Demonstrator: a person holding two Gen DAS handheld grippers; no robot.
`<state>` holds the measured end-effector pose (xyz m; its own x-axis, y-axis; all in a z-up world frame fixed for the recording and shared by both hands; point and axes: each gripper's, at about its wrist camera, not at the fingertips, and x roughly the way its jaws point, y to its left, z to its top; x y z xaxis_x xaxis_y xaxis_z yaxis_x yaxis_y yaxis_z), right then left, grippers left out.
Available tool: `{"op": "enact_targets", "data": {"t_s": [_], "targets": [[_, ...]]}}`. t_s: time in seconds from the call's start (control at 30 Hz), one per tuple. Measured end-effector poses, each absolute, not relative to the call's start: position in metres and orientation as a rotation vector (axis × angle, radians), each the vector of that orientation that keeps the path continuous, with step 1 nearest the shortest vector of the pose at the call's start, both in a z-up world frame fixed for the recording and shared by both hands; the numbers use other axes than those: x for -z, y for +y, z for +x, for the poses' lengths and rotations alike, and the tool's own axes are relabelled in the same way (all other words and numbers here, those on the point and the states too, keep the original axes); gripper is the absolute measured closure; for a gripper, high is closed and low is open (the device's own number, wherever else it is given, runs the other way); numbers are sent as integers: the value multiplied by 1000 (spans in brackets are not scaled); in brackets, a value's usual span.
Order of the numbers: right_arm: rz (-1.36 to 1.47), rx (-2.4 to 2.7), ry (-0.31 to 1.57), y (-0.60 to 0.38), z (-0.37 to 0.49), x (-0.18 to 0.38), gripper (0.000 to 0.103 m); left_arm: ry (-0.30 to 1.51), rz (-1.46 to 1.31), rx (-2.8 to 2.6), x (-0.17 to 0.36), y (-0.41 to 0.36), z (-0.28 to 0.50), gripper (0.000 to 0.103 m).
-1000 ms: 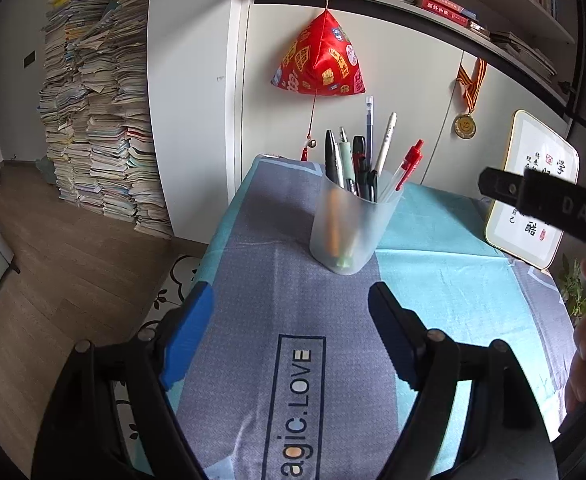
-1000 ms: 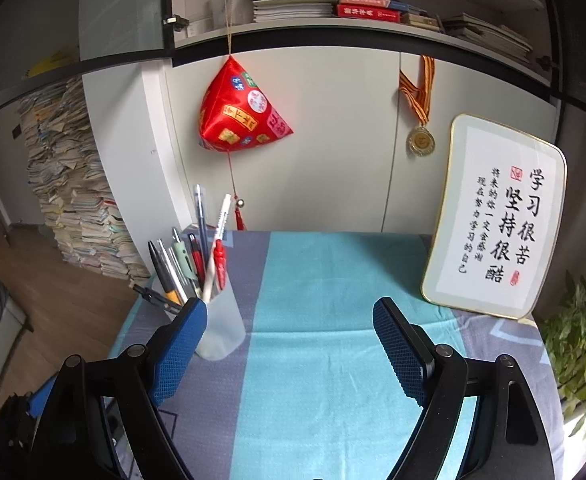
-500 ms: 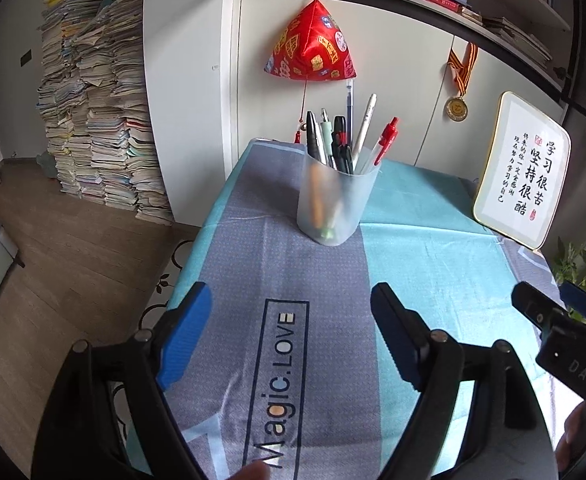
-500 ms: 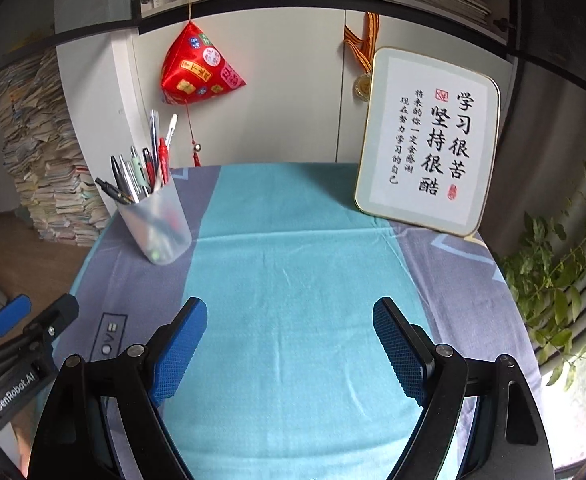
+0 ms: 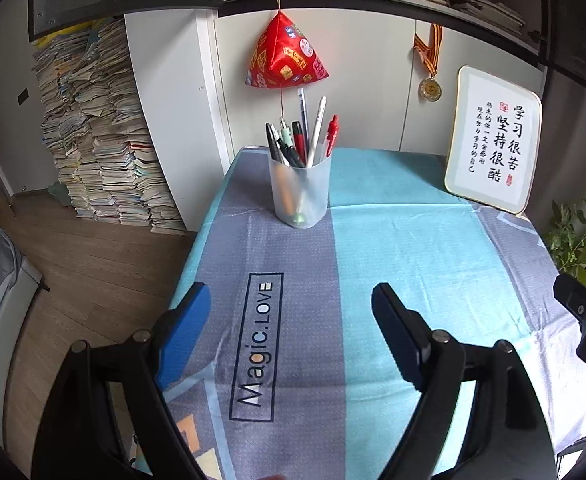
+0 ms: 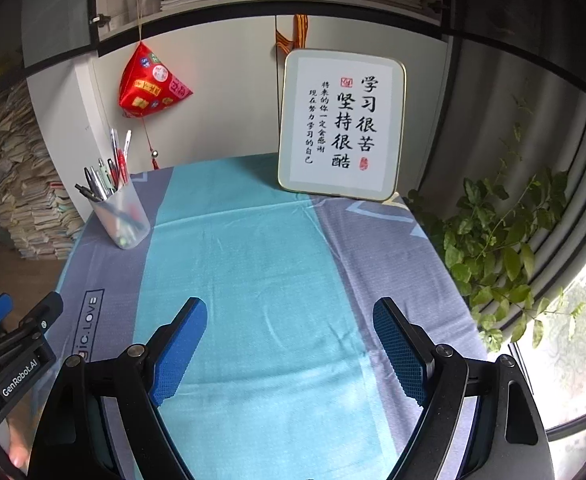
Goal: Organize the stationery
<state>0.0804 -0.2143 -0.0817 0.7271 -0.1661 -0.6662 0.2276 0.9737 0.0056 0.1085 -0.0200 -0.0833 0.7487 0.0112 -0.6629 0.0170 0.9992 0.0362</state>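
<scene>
A frosted plastic pen cup [image 5: 299, 190] stands upright on the grey stripe of the tablecloth, far ahead of my left gripper [image 5: 291, 312]. Several pens [image 5: 301, 136] stick out of it, among them a red one and a white one. The left gripper is open with nothing between its blue pads. In the right wrist view the same cup [image 6: 123, 216] stands at the far left. My right gripper [image 6: 289, 328] hangs open over the teal stripe, empty. The left gripper's body [image 6: 17, 356] shows at the lower left edge there.
A framed calligraphy board [image 6: 341, 124] leans against the wall at the back right of the table [image 6: 253, 248]. A red cloth ornament [image 5: 285, 58] and a medal [image 5: 430, 88] hang on the wall. A leafy plant [image 6: 493, 236] stands right of the table. Paper stacks [image 5: 101, 140] rise left.
Both grippers have drawn back from the pen cup toward the table's near edge. The right view has swung to the right, off the cup and onto the calligraphy board. Both stay open.
</scene>
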Motion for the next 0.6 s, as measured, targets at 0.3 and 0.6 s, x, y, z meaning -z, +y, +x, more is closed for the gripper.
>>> {"op": "enact_targets", "data": {"t_s": [0.3,0.6], "targets": [[54,227,594,-219,27,36,18,596,73,-3,39,-36,60,19],[169,183,468,-237,-22,9,18,529,101,-8,17,-47,22,19]]}}
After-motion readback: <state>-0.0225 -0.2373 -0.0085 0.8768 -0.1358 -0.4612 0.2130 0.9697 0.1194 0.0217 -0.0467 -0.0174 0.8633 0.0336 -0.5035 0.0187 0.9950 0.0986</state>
